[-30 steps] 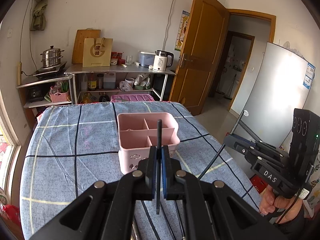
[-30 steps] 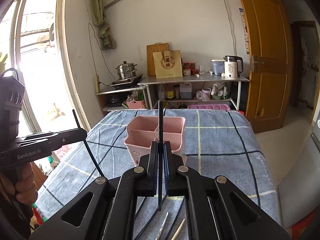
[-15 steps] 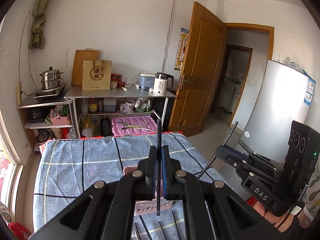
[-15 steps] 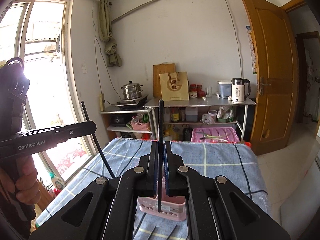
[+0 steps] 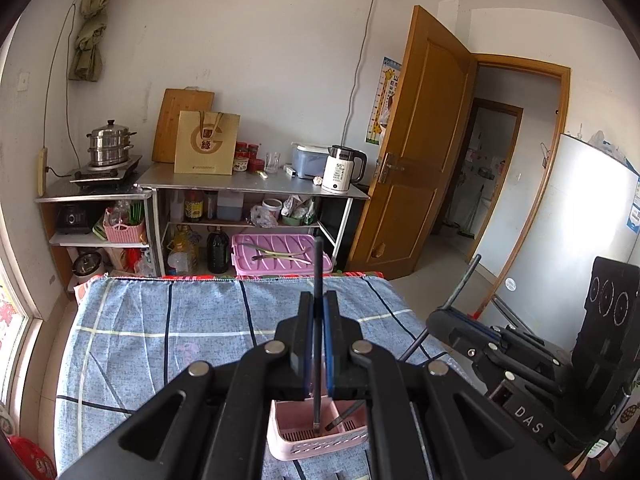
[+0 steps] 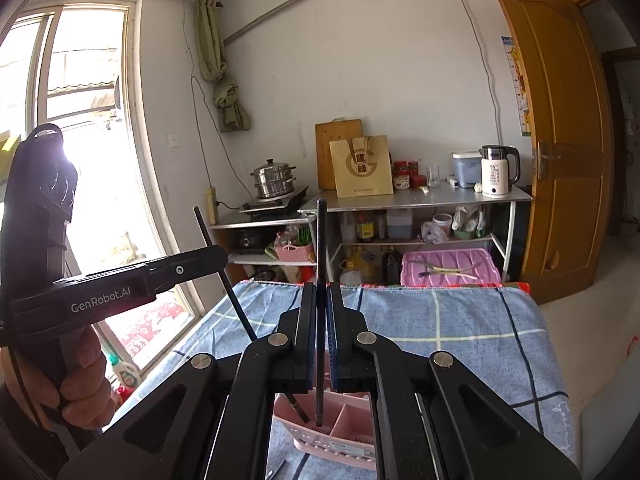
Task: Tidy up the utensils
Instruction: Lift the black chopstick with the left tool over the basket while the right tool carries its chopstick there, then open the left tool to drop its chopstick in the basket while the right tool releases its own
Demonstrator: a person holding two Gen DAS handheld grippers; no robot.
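Left wrist view puts our left gripper [image 5: 318,312] at the centre of the frame, its two blue pads pressed tight on a black chopstick [image 5: 318,280] that stands upright between them. The stick's lower tip hangs inside the pink utensil caddy [image 5: 288,438], low in the frame, just above its slotted floor. A second dark stick slants into the caddy from the right; that is the one our right gripper [image 5: 448,314] carries at the right edge of this view.

From the right wrist camera the right gripper [image 6: 319,300] also fills the centre, its pads clamped on its own black chopstick [image 6: 320,240], again vertical, with the tip down in a compartment of the caddy [image 6: 352,416] near the bottom of the frame. We cannot say whether it touches the floor. The left gripper [image 6: 224,258] shows at the left edge with its stick angled down toward the same caddy.

We hold both sticks near the middle and upright so they can drop straight into a cell without catching the dividers. We judge the step in hand to be the lowering and release. Further loose utensils seem to lie on the blue checked cloth [image 6: 460,320] at the bottom edge, but they are too cropped to name.
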